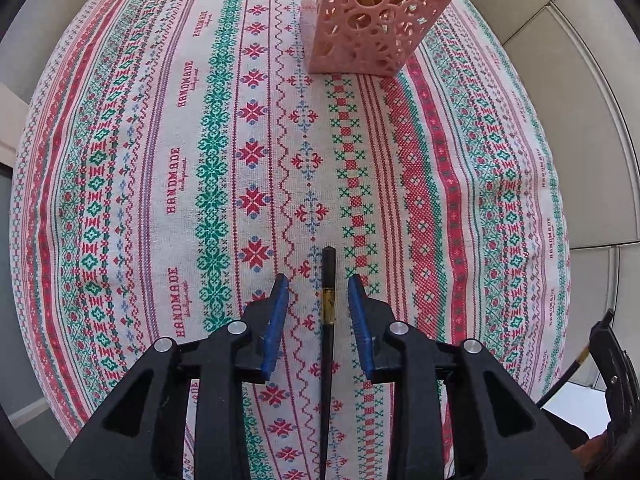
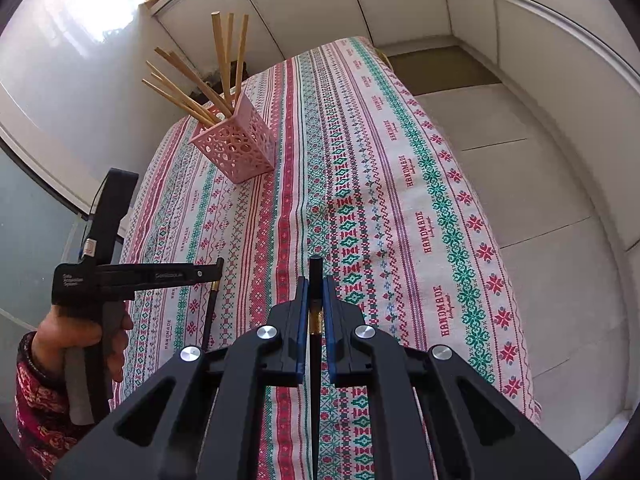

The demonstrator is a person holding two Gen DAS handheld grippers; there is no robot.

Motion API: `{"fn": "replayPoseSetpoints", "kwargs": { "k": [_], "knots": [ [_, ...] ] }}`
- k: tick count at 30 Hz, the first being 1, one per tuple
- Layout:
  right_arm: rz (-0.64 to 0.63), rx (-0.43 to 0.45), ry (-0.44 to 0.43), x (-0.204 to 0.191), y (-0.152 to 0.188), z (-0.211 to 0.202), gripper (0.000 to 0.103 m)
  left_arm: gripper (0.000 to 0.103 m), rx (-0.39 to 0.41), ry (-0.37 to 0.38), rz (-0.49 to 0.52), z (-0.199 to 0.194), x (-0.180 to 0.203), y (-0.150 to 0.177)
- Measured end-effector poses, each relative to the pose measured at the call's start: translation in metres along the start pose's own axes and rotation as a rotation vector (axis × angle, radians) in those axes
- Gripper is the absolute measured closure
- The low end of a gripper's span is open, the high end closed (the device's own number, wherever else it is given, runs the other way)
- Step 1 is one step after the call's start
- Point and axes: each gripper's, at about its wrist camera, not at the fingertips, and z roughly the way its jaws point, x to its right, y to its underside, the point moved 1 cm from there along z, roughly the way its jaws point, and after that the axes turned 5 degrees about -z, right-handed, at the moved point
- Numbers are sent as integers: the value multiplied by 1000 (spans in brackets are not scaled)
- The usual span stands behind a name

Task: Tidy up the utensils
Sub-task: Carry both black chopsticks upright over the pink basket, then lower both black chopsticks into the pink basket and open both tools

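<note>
A black chopstick with a gold band [image 1: 329,312] lies on the patterned tablecloth between the fingers of my left gripper [image 1: 319,294], which is open around it without touching. My right gripper [image 2: 315,294] is shut on a second black chopstick with a gold band [image 2: 315,280], held above the cloth. The pink perforated holder [image 2: 236,146] stands at the far left of the table with several wooden chopsticks [image 2: 200,88] in it. It also shows at the top of the left wrist view [image 1: 372,20]. The left gripper [image 2: 214,270] shows at the left of the right wrist view.
The table is covered by a red, green and white patterned cloth [image 2: 400,184]. White cabinets [image 2: 540,140] and wall panels stand close along the table's right side. The person's hand [image 2: 80,332] holds the left gripper at the table's left edge.
</note>
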Motion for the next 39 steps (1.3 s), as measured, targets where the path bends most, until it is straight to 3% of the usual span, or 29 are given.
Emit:
{"fn": "replayPoseSetpoints", "kwargs": {
  "k": [2,5,10,15,19,25,34,39],
  "knots": [
    [-20,10,7,-1,-2,-5,96,73,5,-33,35,1,7,-3],
    [-35,19,17,-4,-5,-10,96,95,10,-84,96,2,19,0],
    [-5,6,-12,1,-8,-10,96,97,57,-41,84,-1,18,12],
    [10,50,-55,-3,-13,-30,96,97,242,65,91,-66,4,42],
    [-24,105,-75,-20,-24,-55,96,97,472,199,77,-143,-11,65],
    [-89,161,-83,-50,-49,-92,96,97,698,231,65,-214,-11,77],
    [-172,218,-97,-89,-107,-133,96,97,817,162,115,-278,-3,43],
    [-180,265,-125,-107,-144,-151,96,97,880,169,103,-297,-2,22]
  ]
}}
